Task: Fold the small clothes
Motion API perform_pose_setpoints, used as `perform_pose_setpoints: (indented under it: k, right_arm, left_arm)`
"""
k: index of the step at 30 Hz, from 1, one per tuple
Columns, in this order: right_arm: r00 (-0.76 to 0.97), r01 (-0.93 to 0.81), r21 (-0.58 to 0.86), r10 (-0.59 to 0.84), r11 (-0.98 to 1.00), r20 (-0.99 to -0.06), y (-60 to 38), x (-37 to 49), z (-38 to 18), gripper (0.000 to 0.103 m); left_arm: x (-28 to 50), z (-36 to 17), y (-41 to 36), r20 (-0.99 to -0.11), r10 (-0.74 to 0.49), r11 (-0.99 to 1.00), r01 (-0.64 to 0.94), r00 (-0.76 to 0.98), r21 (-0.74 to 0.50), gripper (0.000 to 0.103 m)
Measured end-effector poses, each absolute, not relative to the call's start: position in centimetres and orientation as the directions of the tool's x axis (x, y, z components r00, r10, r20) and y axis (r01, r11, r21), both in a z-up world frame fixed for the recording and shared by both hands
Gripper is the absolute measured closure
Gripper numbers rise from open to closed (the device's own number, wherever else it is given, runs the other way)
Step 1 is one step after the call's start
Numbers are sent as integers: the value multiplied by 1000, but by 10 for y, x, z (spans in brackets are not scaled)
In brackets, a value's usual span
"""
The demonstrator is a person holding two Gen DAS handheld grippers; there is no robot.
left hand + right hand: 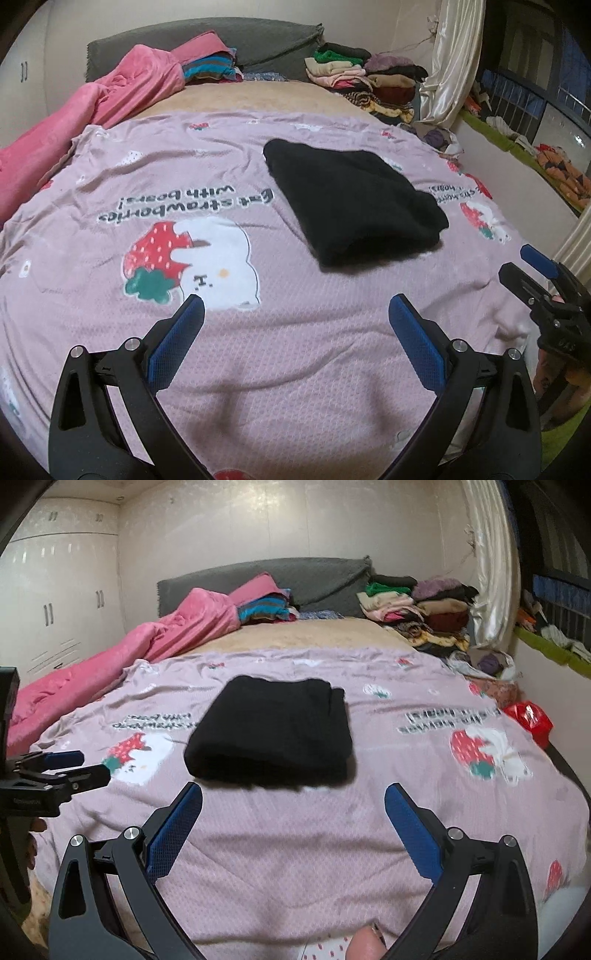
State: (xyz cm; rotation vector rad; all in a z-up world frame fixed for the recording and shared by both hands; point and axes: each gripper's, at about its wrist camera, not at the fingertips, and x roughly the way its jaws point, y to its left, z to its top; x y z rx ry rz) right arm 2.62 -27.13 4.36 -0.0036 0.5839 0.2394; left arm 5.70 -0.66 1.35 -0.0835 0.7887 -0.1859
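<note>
A black garment (351, 201) lies folded into a flat rectangle on the pink strawberry-print bedspread (258, 332); it also shows in the right wrist view (273, 731). My left gripper (295, 306) is open and empty, hovering over the bedspread nearer than and left of the garment. My right gripper (293, 794) is open and empty, just in front of the garment's near edge. Each gripper appears in the other's view: the right one at the right edge (532, 273), the left one at the left edge (77, 764).
A pink blanket (147, 642) lies bunched along the bed's left side. Stacks of folded clothes (417, 605) sit at the headboard's right, striped ones (266, 609) near the middle. A red bag (530, 716) lies at the bed's right edge. White wardrobes (55, 602) stand at left.
</note>
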Motion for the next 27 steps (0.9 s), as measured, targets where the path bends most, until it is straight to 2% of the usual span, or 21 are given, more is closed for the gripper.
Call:
perform_pose_setpoints:
  k: [9, 27]
  right_arm:
    - [767, -194, 84, 204, 977, -608, -268, 13, 7, 4]
    - [750, -196, 87, 206, 977, -629, -267, 13, 2, 4]
  left_arm:
    - [48, -8, -9, -716, -199, 980, 129, 669, -152, 10]
    - [45, -11, -9, -728, -172, 985, 103, 663, -139, 10]
